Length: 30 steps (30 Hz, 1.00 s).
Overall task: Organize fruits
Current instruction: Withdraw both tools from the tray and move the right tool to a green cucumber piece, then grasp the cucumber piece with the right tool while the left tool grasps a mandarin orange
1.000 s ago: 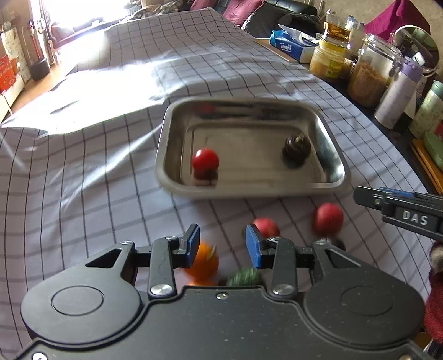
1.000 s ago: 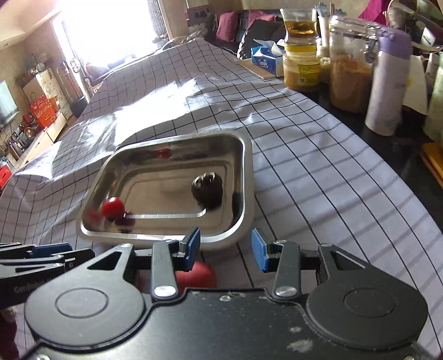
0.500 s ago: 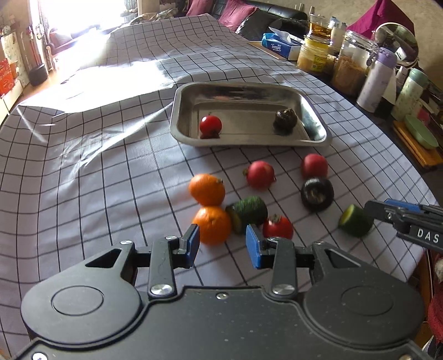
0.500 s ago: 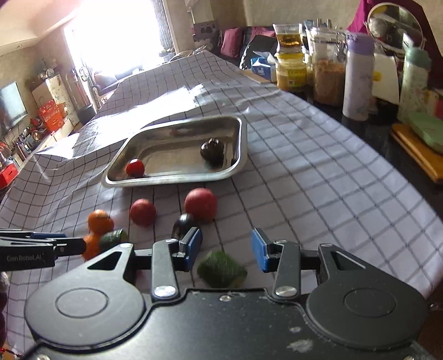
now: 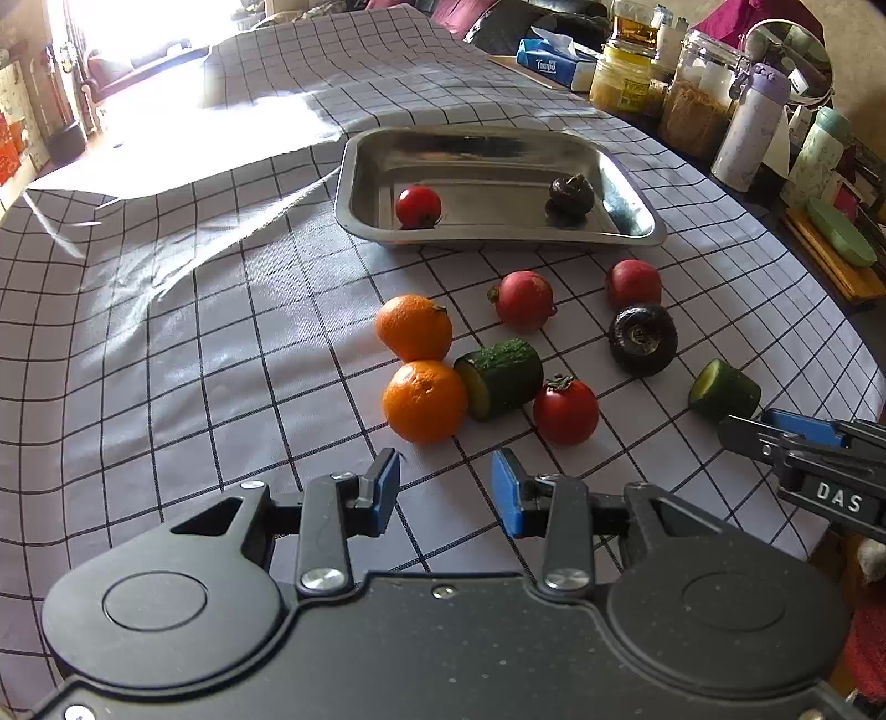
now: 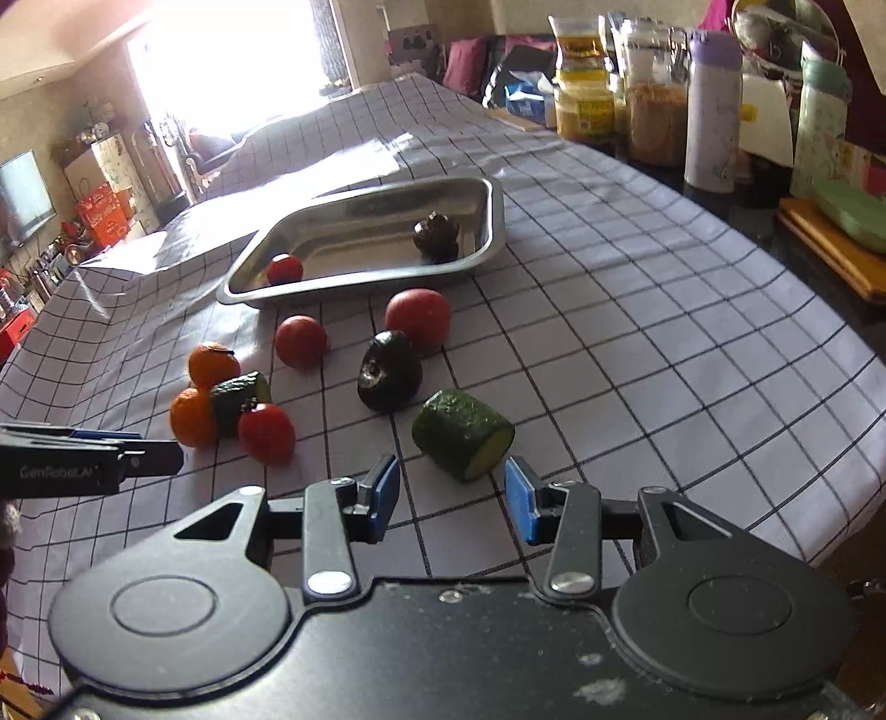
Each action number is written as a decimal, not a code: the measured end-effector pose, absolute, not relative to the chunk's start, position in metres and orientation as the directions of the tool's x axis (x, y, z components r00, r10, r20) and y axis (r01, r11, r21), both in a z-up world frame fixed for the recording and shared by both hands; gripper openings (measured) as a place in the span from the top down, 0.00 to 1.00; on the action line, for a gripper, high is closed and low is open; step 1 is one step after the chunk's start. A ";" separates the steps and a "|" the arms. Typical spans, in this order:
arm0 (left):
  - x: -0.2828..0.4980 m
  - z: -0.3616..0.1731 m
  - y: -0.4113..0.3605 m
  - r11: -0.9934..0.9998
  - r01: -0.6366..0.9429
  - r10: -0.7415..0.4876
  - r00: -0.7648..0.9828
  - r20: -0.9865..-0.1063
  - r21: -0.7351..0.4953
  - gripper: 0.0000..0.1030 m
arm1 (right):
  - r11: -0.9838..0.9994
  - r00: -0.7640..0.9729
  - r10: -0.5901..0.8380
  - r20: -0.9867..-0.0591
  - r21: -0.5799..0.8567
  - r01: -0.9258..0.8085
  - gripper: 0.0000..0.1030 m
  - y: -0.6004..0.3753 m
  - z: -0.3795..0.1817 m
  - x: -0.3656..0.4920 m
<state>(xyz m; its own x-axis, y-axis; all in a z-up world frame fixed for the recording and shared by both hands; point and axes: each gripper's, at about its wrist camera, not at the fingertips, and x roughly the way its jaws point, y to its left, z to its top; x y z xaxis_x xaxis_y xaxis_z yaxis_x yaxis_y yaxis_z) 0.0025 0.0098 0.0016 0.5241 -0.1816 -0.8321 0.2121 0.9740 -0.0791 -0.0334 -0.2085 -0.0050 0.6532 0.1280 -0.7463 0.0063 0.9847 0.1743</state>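
A steel tray [image 5: 637, 230] [image 6: 493, 243] holds a small red tomato [image 5: 418, 206] and a dark round fruit [image 5: 570, 194]. On the checked cloth in front of it lie two oranges [image 5: 425, 401], two red round fruits [image 5: 523, 299], a tomato [image 5: 566, 411], a dark fruit [image 5: 642, 339] and two cucumber pieces [image 5: 501, 378] [image 6: 462, 435]. My left gripper [image 5: 444, 490] is open and empty, just short of the near orange. My right gripper [image 6: 451, 498] is open and empty, just short of the right cucumber piece.
Jars, bottles and a tissue box [image 5: 548, 52] line the table's right edge beyond the cloth [image 5: 166, 332]. A wooden board with a green dish [image 6: 847, 221] sits at the far right. The table's near edge drops off at the right.
Both grippers have pulled back from the tray toward the near table edge, bringing the loose fruits on the cloth into view. Both stay open and empty.
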 end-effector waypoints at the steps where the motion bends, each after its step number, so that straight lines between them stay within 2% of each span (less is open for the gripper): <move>1: 0.003 0.001 0.010 0.974 0.213 -0.184 0.521 -0.833 -0.082 0.54 | 0.985 0.649 0.125 -0.750 0.174 0.011 0.56 -0.208 -0.007 -0.031; 23: 0.026 -0.015 0.010 0.976 0.200 -0.180 0.490 -0.853 -0.091 0.54 | 0.989 0.652 0.027 -0.758 0.116 0.093 0.54 -0.200 -0.025 0.001; 30: 0.033 -0.016 0.010 0.977 0.193 -0.179 0.486 -0.855 -0.094 0.51 | 0.992 0.656 0.012 -0.755 0.094 0.089 0.59 -0.198 -0.025 0.002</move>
<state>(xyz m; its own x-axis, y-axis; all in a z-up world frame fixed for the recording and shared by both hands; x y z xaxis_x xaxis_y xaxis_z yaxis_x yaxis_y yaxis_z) 0.0326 0.0097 -0.0159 0.4864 -0.1786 -0.8553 0.1935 0.9766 -0.0939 0.0019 -0.1980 -0.0249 0.6558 0.0124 -0.7549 0.0893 0.9916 0.0938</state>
